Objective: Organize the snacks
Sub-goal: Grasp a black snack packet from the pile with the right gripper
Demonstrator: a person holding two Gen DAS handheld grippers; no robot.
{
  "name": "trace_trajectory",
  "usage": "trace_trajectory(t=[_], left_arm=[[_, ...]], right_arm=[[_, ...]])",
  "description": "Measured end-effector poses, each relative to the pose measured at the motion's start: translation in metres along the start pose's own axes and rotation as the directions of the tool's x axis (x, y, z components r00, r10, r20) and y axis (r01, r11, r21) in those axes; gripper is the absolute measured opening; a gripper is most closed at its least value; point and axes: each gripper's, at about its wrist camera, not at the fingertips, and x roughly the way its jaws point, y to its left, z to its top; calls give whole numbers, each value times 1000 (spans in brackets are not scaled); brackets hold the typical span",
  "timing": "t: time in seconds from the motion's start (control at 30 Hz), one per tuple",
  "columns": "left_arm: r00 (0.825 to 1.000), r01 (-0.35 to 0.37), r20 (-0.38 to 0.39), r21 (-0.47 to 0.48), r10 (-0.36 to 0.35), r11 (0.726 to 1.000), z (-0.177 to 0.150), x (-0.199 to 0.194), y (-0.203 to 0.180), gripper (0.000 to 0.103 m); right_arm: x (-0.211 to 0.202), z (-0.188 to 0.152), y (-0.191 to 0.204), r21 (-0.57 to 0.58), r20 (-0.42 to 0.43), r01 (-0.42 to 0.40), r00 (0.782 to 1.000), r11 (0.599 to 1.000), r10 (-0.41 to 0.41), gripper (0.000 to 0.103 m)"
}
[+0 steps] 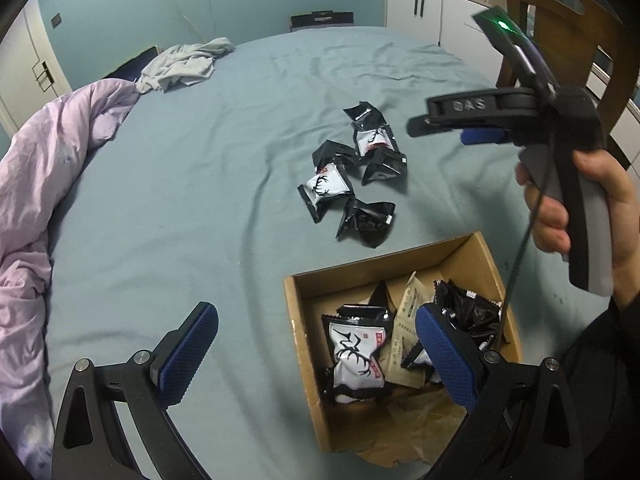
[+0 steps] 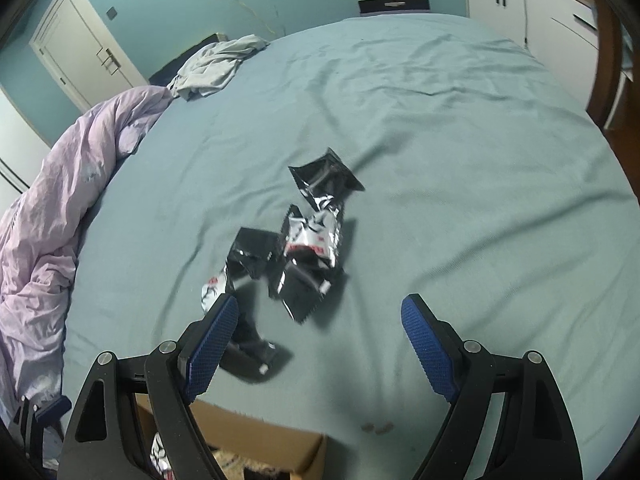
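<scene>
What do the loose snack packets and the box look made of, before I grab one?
Snack packets: glossy plastic or foil film, likely; they crinkle, catch glare and have serrated sealed edges. Box: plain brown corrugated cardboard, matte, with raw cut edges at the rim.

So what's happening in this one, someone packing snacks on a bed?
A person holds a hand-held gripper in each hand over a bed. Several snack packets already lie in the cardboard box, and a loose cluster of packets remains on the sheet. The right hand-held gripper is open and empty, hanging above that cluster. The left hand-held gripper, also open and empty, hovers at the box.
</scene>
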Motion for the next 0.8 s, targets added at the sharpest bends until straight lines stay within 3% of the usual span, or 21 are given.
trace_trajectory(t=[0.3,0.47,0.57,0.63,0.7,0.8], left_arm=[[999,16,-45,-17,-16,1000,4,15,1,101],[998,14,-60,-21,-15,1000,6,21,3,101],[998,13,-66,-27,-15,1000,7,25,5,101],[997,23,-68,-32,-25,999,7,27,6,101],[997,31,-69,-35,-33,999,7,29,6,101],[998,25,-63,-29,-27,999,7,30,7,101]], right_arm=[[65,32,4,-26,-107,11,994,1000,-14,84],[109,43,7,-42,-223,35,974,999,-43,84],[123,46,8,-42,-235,55,970,998,-63,83],[125,47,13,-73,-217,80,972,994,-94,72],[125,47,19,-110,-220,94,968,989,-117,52],[121,43,23,-107,-241,87,964,991,-110,49]])
